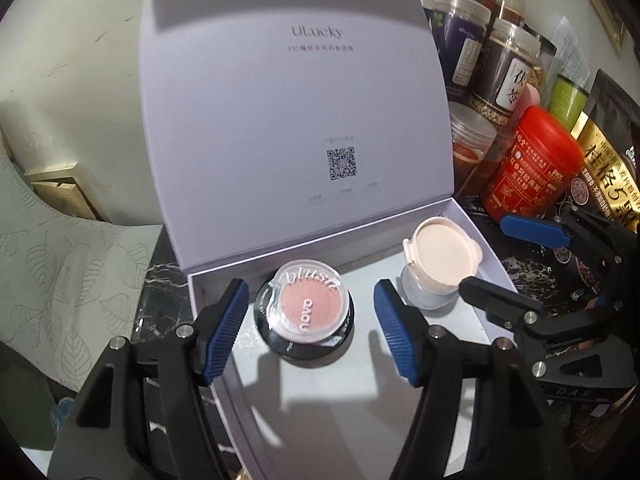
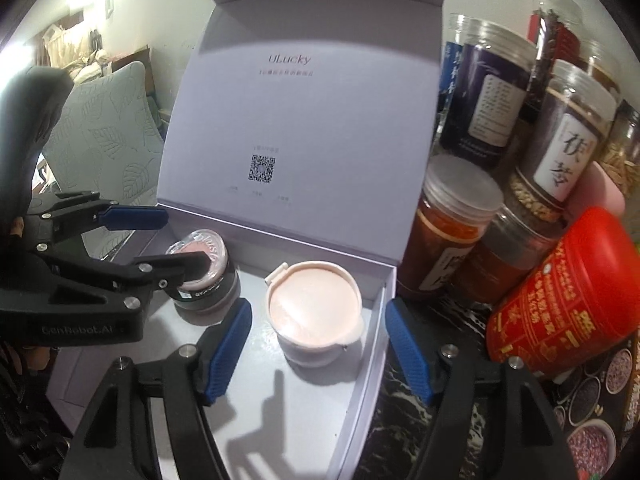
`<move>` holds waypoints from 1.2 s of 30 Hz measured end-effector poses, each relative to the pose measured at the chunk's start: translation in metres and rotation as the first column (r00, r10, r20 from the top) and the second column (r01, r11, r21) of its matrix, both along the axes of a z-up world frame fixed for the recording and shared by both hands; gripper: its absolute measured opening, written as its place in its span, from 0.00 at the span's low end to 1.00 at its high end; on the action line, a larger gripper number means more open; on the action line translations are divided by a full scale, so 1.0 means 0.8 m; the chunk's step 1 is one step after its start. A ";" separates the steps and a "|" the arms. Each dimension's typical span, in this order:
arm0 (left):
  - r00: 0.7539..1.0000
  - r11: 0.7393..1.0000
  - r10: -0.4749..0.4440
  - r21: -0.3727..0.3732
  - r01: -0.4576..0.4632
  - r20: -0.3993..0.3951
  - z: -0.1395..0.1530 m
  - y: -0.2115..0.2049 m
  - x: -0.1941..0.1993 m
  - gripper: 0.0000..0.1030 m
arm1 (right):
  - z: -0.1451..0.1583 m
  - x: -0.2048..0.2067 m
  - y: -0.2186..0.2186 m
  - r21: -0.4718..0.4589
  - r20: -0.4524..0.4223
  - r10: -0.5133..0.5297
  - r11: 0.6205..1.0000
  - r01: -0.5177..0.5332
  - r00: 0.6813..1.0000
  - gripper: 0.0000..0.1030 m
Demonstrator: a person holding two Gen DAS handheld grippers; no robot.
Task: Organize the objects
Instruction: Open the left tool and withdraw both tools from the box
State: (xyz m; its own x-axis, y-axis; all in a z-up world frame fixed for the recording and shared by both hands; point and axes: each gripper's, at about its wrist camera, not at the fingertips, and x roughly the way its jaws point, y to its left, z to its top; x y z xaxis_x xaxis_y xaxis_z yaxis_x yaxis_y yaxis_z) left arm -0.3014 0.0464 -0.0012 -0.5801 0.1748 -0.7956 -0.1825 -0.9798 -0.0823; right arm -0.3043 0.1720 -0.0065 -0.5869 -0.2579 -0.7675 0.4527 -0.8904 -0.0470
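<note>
While both grippers hang spread and empty, the box (image 1: 472, 216) holds two pots.
Left gripper (image 1: 310, 326) straddles the blush (image 1: 306, 312), frame centre; right gripper (image 2: 318, 342) frames the cream pot (image 2: 314, 312), untouched.

A pale lilac gift box (image 1: 224, 280) sits open, its lid standing upright behind. Inside on the floor rest two items: a round blush compact (image 1: 305, 316) with a clear lid, and beside it a cream-coloured powder jar (image 1: 438, 262), both upright.
</note>
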 end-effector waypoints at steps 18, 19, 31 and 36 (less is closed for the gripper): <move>0.996 0.999 0.045 0.020 -0.044 -0.075 0.079 -0.015 0.096 0.79 | 0.076 0.106 0.017 -0.026 -0.081 -0.015 1.000 0.013 0.997 0.72; 0.996 0.999 0.048 0.017 -0.047 -0.078 0.082 -0.015 0.101 0.79 | 0.079 0.114 0.020 -0.025 -0.086 -0.017 1.000 0.015 0.996 0.72; 0.993 0.998 0.056 0.002 -0.056 -0.103 0.105 -0.009 0.151 0.84 | 0.101 0.172 0.025 -0.022 -0.116 -0.018 1.000 0.015 0.993 0.73; 0.992 0.998 0.059 -0.012 -0.060 -0.110 0.107 -0.005 0.171 0.84 | 0.105 0.191 0.029 -0.024 -0.119 -0.026 0.999 0.024 0.993 0.73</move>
